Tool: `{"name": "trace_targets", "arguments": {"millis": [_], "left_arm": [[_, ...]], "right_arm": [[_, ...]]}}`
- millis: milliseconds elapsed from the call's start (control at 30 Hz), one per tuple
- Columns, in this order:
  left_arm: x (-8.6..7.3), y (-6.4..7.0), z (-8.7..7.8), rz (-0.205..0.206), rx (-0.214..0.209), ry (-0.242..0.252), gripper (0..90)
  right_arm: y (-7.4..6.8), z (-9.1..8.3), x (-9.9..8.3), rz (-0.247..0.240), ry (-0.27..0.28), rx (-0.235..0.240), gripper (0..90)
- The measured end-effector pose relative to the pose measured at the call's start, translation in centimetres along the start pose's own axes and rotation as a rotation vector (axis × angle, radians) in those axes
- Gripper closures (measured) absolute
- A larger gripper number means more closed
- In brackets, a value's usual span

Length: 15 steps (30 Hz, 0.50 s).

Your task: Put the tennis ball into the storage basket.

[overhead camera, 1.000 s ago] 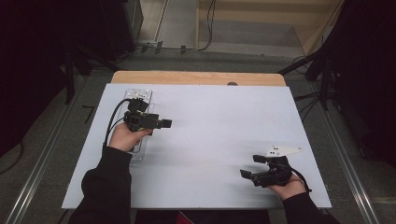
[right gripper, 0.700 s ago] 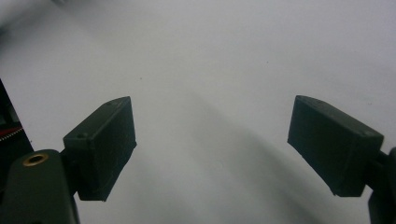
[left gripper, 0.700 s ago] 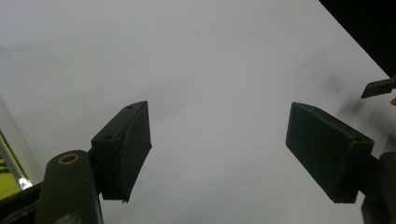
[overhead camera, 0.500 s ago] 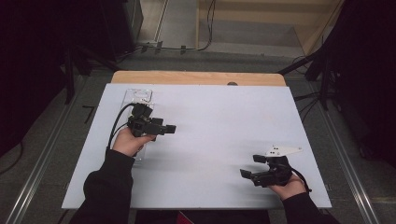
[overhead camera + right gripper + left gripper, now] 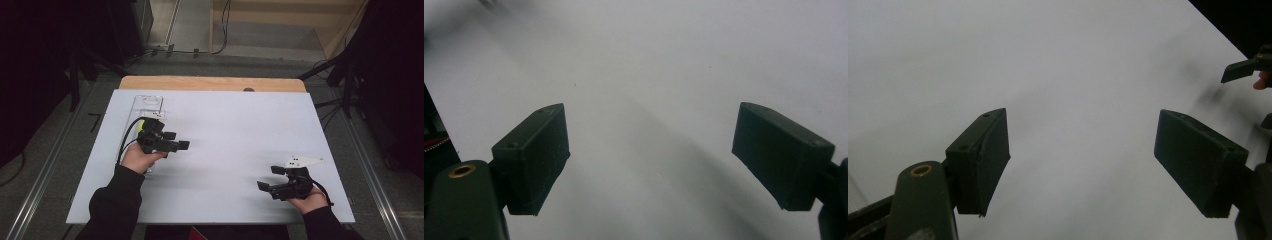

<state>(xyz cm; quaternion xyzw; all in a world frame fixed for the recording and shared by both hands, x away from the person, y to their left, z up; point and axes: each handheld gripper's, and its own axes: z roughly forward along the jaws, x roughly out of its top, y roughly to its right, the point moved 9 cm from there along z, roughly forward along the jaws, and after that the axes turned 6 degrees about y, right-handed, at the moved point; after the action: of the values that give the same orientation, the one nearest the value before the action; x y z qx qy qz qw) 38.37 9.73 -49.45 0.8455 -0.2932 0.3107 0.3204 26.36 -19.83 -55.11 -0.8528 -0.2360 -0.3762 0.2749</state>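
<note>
Jaws spread wide and empty on both: left gripper point(image 5: 176, 140) hovers at the left of the white table point(image 5: 235, 130), just beside a clear plastic tray point(image 5: 148, 106); right gripper point(image 5: 270, 177) sits near right.

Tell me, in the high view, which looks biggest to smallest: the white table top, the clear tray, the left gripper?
1. White table top, by far the largest.
2. Clear tray, partly hidden by the hand.
3. Left gripper, smallest, though it sits higher, nearer the camera.
</note>
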Motion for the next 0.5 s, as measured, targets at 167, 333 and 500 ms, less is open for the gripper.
{"name": "trace_targets", "arguments": {"millis": [167,333,500], "left_arm": [[-0.7,0.2,0.1,0.010,-0.001,-0.014,22.8],[-1.5,0.4,0.0,0.015,-0.002,-0.024,22.9],[-2.1,0.9,-0.1,0.021,-0.023,-0.023,22.7]], "right_arm": [[0.0,0.0,0.0,0.000,0.002,0.000,13.3],[0.0,0.0,0.0,0.002,0.002,-0.001,13.4],[0.0,0.0,0.0,0.004,0.000,0.001,13.4]]}}
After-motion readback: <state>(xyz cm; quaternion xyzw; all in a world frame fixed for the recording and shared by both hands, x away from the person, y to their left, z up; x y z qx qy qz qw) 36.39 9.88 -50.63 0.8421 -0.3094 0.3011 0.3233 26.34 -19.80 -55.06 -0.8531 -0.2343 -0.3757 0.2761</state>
